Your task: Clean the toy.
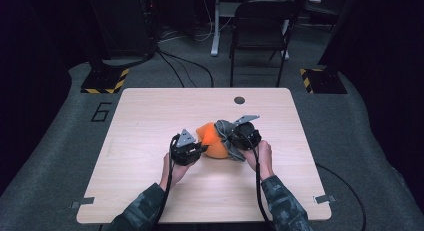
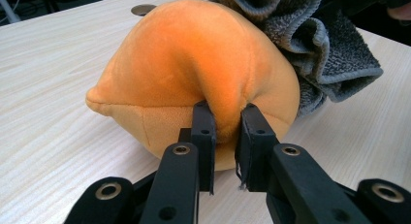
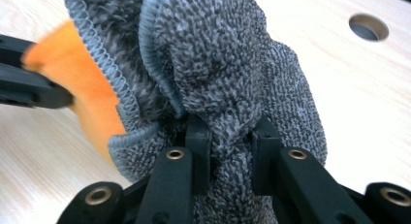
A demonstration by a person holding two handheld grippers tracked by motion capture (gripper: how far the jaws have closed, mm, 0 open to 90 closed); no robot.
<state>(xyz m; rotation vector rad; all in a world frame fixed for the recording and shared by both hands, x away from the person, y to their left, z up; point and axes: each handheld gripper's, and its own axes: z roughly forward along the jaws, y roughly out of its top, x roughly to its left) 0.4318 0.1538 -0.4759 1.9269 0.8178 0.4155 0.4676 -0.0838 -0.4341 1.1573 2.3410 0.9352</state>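
Note:
An orange plush toy [image 1: 212,140] lies in the middle of the wooden table [image 1: 150,121], with a grey fuzzy cloth [image 1: 226,133] draped against its right side. My left gripper [image 1: 201,149] comes in from the toy's left and is shut on a pinched fold of the orange plush toy [image 2: 194,73]. On the right, my right gripper [image 1: 231,141] is shut on a bunched ridge of the grey cloth [image 3: 228,78]. In the right gripper view the orange toy [image 3: 92,98] shows behind the cloth. The grey cloth [image 2: 315,49] lies over the toy's far side in the left gripper view.
A round cable hole [image 1: 239,100] sits in the table near its far edge. Beyond the table stand a black folding chair [image 1: 260,31] and two stand bases with yellow-black tape [image 1: 105,81]. Metal tabs [image 1: 325,198] mark the table's front corners.

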